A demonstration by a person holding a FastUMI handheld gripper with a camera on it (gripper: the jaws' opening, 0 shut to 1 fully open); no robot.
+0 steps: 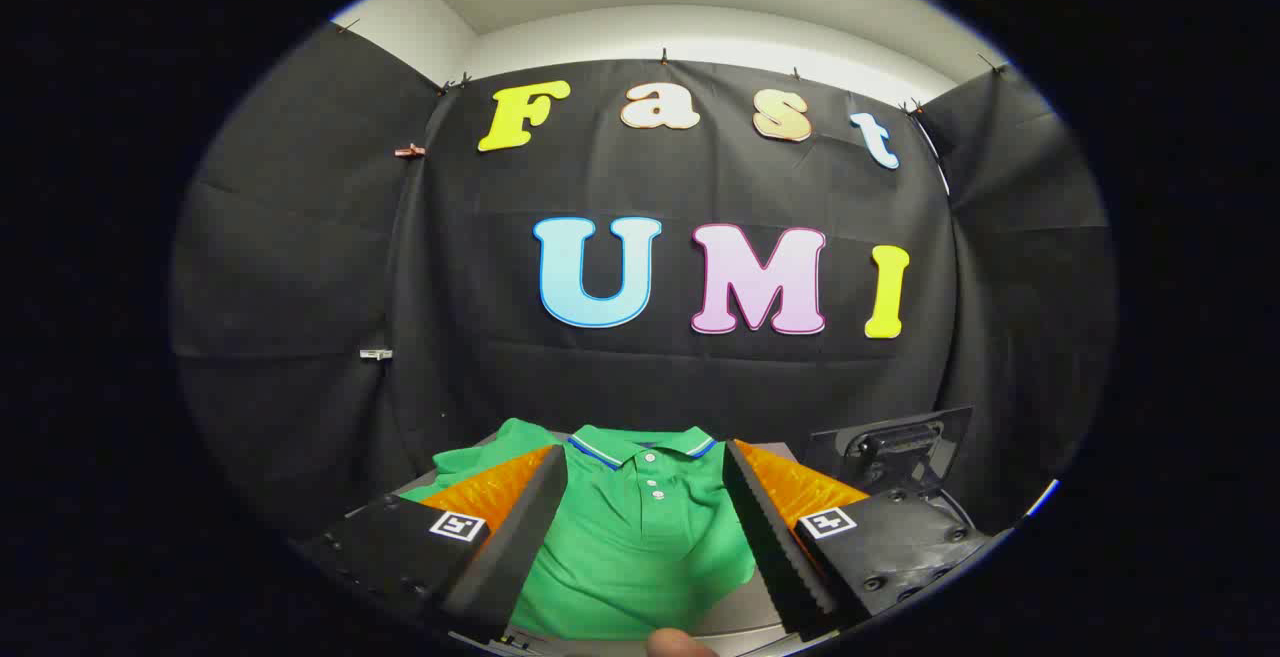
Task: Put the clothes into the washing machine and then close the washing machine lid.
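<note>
Green polo shirt [640, 537] lies flat between the spread claw [645, 527] fingers.

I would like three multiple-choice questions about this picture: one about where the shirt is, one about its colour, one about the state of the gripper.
1. Where does the polo shirt lie?
A. between the gripper's fingers, on the surface below them
B. hanging on the booth wall
C. on top of one finger

2. What colour is the shirt?
A. red
B. green
C. white

3. How does the gripper stand?
A. shut on the shirt
B. shut on nothing
C. open

Answers:
1 A: the shirt lies flat on the grey surface, seen in the gap between both fingers.
2 B: its cloth is green.
3 C: the fingers stand wide apart, not pressing the shirt.
</note>
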